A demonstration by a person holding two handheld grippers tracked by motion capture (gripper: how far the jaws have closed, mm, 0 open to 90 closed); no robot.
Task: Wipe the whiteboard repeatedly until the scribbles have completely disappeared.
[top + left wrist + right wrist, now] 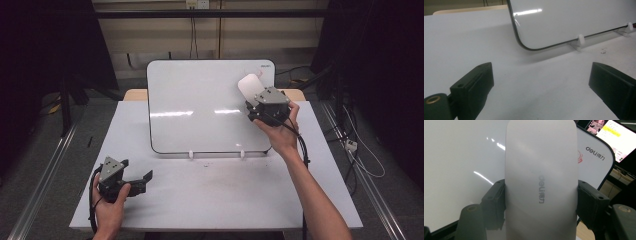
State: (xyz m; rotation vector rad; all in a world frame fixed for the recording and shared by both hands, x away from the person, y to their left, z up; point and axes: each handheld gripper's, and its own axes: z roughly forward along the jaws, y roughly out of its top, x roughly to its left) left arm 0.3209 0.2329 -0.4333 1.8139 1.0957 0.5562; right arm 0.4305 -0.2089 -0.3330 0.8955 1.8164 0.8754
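A white whiteboard [200, 110] with a thin black rim leans back on two small white clips [190, 154] at the middle of the table. My right gripper [252, 97] is shut on a white oblong eraser [249, 86] and holds it against the board's upper right part. In the right gripper view the eraser [541, 182] sits upright between both black jaws, its printed logo facing the camera, with the whiteboard [461, 165] behind it. My left gripper [145, 179] rests low over the table's front left, open, with nothing between its jaws. The left gripper view looks at the whiteboard's [574, 20] lower corner.
The white table [215, 195] has bare room in front of the board. A wooden surface [135, 94] peeks out behind the board. Dark floor, metal rails and loose cables [360, 150] lie to both sides. A lit screen [614, 135] stands beyond the board.
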